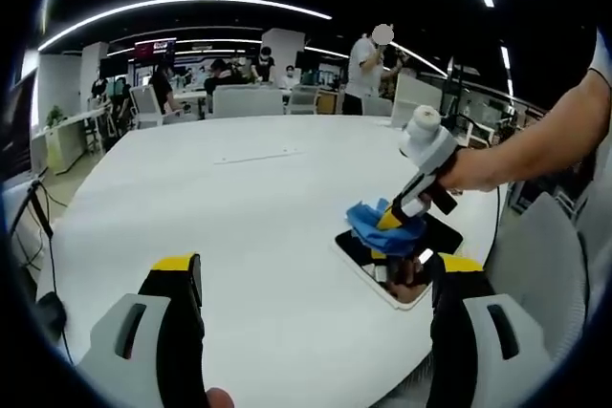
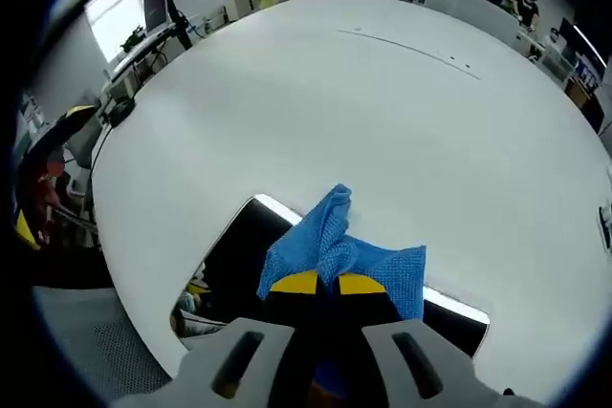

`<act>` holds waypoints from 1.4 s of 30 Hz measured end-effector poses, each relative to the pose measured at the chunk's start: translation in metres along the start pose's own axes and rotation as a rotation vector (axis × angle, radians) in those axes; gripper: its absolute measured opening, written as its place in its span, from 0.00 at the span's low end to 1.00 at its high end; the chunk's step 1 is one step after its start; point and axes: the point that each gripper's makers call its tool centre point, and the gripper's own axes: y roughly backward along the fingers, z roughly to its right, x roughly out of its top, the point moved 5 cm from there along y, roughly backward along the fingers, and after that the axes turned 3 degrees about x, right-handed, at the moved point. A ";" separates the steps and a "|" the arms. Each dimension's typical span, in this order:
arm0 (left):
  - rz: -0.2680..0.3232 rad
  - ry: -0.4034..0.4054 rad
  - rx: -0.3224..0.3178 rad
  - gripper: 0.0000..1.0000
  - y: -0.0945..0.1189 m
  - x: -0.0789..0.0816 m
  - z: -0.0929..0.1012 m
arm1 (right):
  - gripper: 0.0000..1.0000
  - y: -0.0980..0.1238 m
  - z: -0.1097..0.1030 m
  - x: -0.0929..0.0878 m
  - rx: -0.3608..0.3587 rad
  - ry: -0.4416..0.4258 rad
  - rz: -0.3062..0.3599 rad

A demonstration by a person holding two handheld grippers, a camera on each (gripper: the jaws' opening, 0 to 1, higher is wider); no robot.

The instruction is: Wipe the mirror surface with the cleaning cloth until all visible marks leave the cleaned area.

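On the white worktop (image 2: pixel 382 112), right gripper (image 2: pixel 328 284) jaws clamp the blue cloth (image 2: pixel 344 250) atop the mirror (image 2: pixel 234 255); left gripper (image 1: pixel 316 279) jaws stand apart.

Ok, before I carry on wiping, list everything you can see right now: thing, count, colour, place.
Mirror: one, dark reflective glass with a white frame, flat on the table near its edge.
Cleaning cloth: one, blue, bunched on the mirror, pinched in the right gripper.
Table: one, white, large and round.
Chairs: several, pale, at the table's far side.
People: one standing in white, others seated further back.
Ceiling lights: long white strips overhead.
Left gripper: grey jaws, yellow tips, spread wide above the table.
Right gripper: same colours, shut on the cloth.
Person's hand: holding the right gripper.
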 end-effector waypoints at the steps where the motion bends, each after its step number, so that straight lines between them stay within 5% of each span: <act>1: 0.000 -0.001 -0.001 0.99 -0.001 0.000 0.000 | 0.00 0.000 -0.001 -0.001 0.001 0.000 0.000; 19: 0.021 -0.020 -0.008 0.99 -0.014 0.019 -0.001 | 0.00 0.012 -0.023 -0.028 0.025 -0.009 0.008; 42: 0.024 -0.016 -0.008 0.99 -0.016 0.015 0.002 | 0.00 0.021 -0.043 -0.050 0.048 0.002 0.001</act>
